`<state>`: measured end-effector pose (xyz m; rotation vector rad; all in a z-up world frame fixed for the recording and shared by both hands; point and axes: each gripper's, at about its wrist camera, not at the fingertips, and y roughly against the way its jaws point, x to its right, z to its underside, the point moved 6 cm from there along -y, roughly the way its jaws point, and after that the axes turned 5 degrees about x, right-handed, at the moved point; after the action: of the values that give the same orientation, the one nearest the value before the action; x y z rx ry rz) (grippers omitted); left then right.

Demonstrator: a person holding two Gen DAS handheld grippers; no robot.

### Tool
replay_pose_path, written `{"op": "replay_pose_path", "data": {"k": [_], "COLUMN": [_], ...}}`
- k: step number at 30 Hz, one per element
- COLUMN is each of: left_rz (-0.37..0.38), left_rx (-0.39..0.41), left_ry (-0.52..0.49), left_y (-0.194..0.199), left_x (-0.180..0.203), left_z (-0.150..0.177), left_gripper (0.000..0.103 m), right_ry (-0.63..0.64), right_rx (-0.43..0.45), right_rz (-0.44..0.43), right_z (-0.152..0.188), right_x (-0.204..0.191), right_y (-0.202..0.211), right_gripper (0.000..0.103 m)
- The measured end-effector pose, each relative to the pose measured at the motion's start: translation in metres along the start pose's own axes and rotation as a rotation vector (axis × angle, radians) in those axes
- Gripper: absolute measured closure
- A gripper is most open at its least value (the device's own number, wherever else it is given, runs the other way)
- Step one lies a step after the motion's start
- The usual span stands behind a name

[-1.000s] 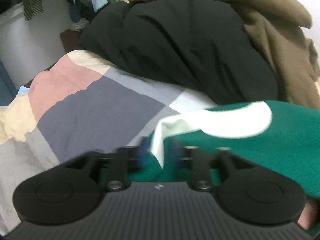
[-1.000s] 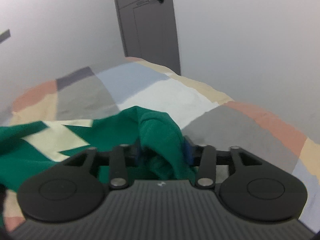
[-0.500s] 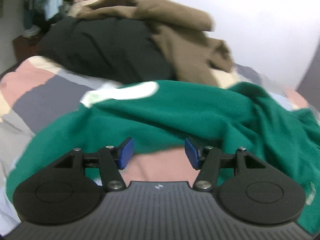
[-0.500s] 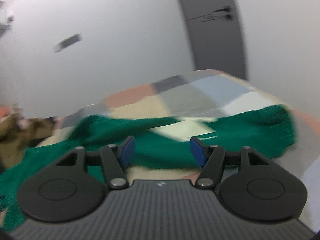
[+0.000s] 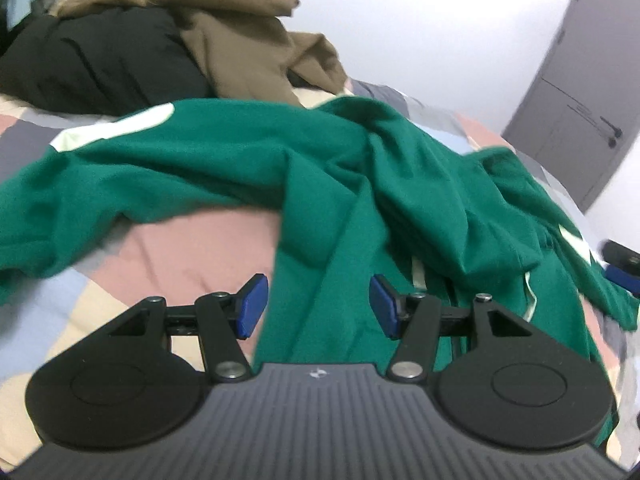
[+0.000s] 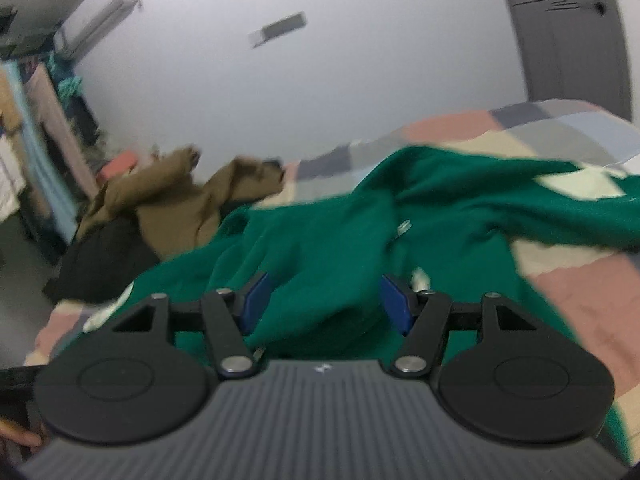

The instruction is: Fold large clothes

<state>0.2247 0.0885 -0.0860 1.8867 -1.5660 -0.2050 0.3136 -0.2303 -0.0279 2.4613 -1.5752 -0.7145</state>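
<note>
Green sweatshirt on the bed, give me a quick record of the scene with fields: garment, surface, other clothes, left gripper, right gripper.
garment: green sweatshirt with cream patches, lying crumpled and unfolded
surface: patchwork bedspread in pink, grey and cream
other clothes: black garment and brown garment heaped behind it
left gripper: open, nothing held, jaws have just been opening
right gripper: open over the green fabric, not gripping it
background: grey door

Green sweatshirt point(image 5: 360, 184) with cream patches, one near its far left edge, another at right. Lies rumpled and spread wide across the patchwork bedspread point(image 5: 192, 252), unfolded, deep creases bunched at centre-right. From the right wrist view the same garment point(image 6: 332, 248) sprawls toward the bed's far side
</note>
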Motion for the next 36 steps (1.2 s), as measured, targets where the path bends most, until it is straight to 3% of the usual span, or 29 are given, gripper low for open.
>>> {"op": "replay_pose_path", "data": {"k": [8, 10, 11, 12, 17, 26, 28, 31, 33, 36], "left_rz": [0.02, 0.029, 0.026, 0.022, 0.022, 0.043, 0.052, 0.048, 0.064, 0.092], "left_rx": [-0.007, -0.008, -0.002, 0.003, -0.005, -0.003, 0.01, 0.01, 0.002, -0.002], "left_ry": [-0.056, -0.051, -0.059, -0.071, -0.081, 0.015, 0.027, 0.041, 0.061, 0.082], "left_y": [-0.019, -0.026, -0.028, -0.031, -0.045, -0.057, -0.06, -0.069, -0.075, -0.083], "left_x": [0.0, -0.001, -0.001, 0.0, -0.003, -0.029, -0.035, -0.044, -0.049, -0.056], "left_z": [0.014, 0.013, 0.013, 0.013, 0.017, 0.014, 0.012, 0.01, 0.009, 0.007], "left_gripper": [0.041, 0.041, 0.041, 0.041, 0.041, 0.041, 0.041, 0.041, 0.041, 0.041], "right_ry": [0.058, 0.068, 0.074, 0.078, 0.076, 0.049, 0.082, 0.084, 0.117, 0.205], "right_rx": [-0.071, -0.075, -0.077, -0.073, -0.113, -0.131, -0.114, -0.119, -0.112, -0.088], "right_rz": [-0.023, -0.023, -0.016, -0.01, 0.014, 0.073, 0.084, 0.113, 0.123, 0.152], "right_z": [0.044, 0.051, 0.054, 0.056, 0.072, 0.081, 0.074, 0.061, 0.044, 0.004], "right_x": [-0.037, -0.042, -0.043, -0.043, -0.041, -0.041, -0.046, -0.047, -0.051, -0.058], "right_y": [-0.037, -0.046, -0.052, -0.056, -0.088, -0.16, -0.178, -0.202, -0.218, -0.242], "right_gripper": [0.04, 0.028, 0.016, 0.014, 0.014, 0.013, 0.016, 0.033, 0.06, 0.079]}}
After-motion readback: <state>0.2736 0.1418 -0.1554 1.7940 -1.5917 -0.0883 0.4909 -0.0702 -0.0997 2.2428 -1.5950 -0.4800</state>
